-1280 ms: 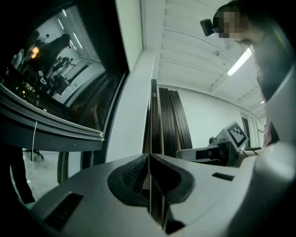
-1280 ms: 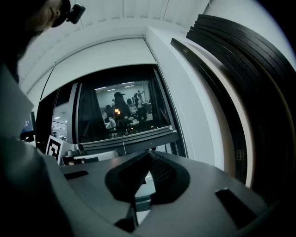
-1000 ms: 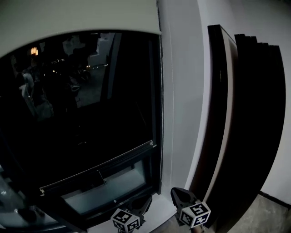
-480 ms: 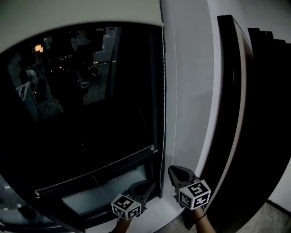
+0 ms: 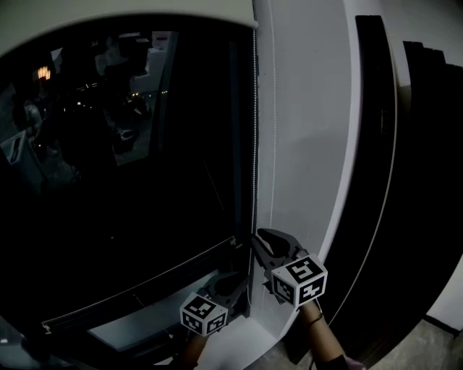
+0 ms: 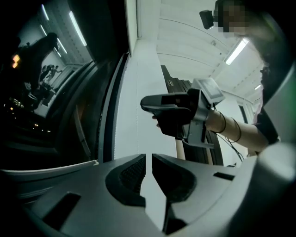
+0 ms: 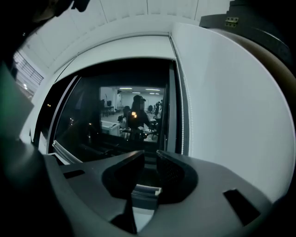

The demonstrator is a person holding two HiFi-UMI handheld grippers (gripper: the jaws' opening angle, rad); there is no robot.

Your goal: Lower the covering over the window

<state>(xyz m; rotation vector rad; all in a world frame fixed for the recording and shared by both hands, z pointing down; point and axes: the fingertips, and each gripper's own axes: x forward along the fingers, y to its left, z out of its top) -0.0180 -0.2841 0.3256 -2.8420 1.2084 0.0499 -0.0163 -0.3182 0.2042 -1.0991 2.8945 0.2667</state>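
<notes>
Dark window (image 5: 108,181) fills most of the head view, its night glass full of reflections. White wall (image 5: 304,108) stands to its right, with dark panels (image 5: 423,181) beyond.

Blind (image 5: 94,16) sits high. Only a white strip shows across the window top, and the glass below is uncovered. Bead chain (image 5: 254,144) hangs down the frame's right side.

My right gripper (image 5: 258,236) is level at the frame's lower right, just beside the chain. Its jaws have just been opening, now moderately apart, with nothing between them.

My left gripper (image 5: 233,280) is lower, near the sill (image 5: 239,347). Its jaws have just been opening to a narrow slit, empty.
</notes>
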